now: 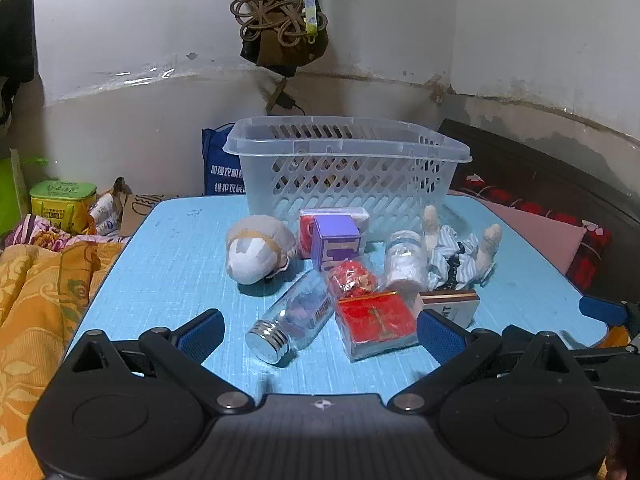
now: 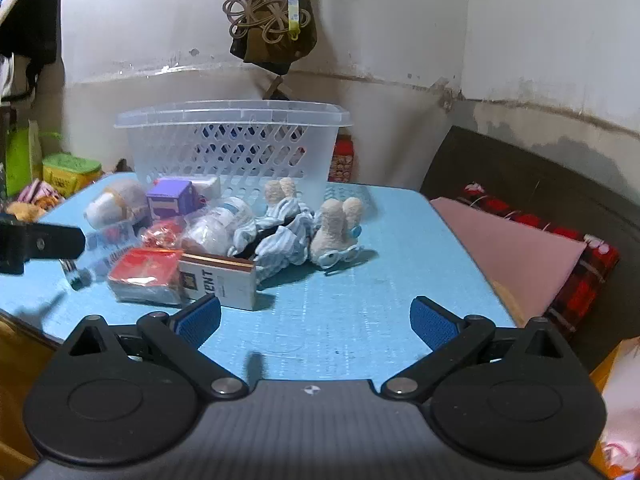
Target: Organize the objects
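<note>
Both tongs, left gripper [image 1: 322, 334] and right gripper [image 2: 316, 320], are hanging spread wide and empty, the clutter pile [image 1: 360, 280] lying just beyond them before the basket [image 1: 344, 168].

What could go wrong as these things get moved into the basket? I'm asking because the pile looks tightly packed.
1. The glass bottle lies on its side against the red box; lifting either may set it rolling over the blue table.
2. The plush doll sprawls against the plastic jar, so a grab could drag both.
3. Both the left tongs and right tongs stand open close together; reaching at once, they may collide.
</note>
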A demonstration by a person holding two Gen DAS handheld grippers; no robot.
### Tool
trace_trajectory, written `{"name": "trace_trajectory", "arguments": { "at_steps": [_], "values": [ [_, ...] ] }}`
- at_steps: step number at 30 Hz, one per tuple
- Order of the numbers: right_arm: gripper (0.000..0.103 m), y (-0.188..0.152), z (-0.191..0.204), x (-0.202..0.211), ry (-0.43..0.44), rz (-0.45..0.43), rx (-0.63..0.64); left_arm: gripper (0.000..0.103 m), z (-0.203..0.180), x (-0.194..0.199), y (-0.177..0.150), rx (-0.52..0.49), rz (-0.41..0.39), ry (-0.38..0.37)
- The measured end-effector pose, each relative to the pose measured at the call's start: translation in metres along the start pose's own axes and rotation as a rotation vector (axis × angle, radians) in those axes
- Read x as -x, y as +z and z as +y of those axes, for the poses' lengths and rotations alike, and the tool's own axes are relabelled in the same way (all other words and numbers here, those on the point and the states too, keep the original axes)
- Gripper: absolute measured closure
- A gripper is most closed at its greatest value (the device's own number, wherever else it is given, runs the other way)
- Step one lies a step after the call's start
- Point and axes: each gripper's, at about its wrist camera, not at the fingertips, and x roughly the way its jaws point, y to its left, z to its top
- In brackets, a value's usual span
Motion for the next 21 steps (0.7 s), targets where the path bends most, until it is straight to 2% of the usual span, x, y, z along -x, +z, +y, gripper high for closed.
{"name": "trace_trajectory", "arguments": {
  "at_steps": [4,6,15,21],
  "values": [
    [0.000,-0.003,0.007,0.000,-0.016,-0.006,0.038,0.000,-0.001,0.000,-0.001,-0.012,-0.010,-0.024],
    [0.000,-0.003,0.008,0.001,0.002,-0.010,0.036,0.000,-0.003,0.000,0.000,-0.019,-0.009,-0.041],
    [0.000,-0.002,-0.012,-0.001,0.127,-0.030,-0.113,0.000,-0.004,-0.004,0.000,-0.028,-0.005,-0.060],
    [0.000,-0.003,-0.013,-0.004,0.115,-0.024,-0.117,0.000,-0.004,-0.006,0.002,-0.024,-0.017,-0.053]
  ]
}}
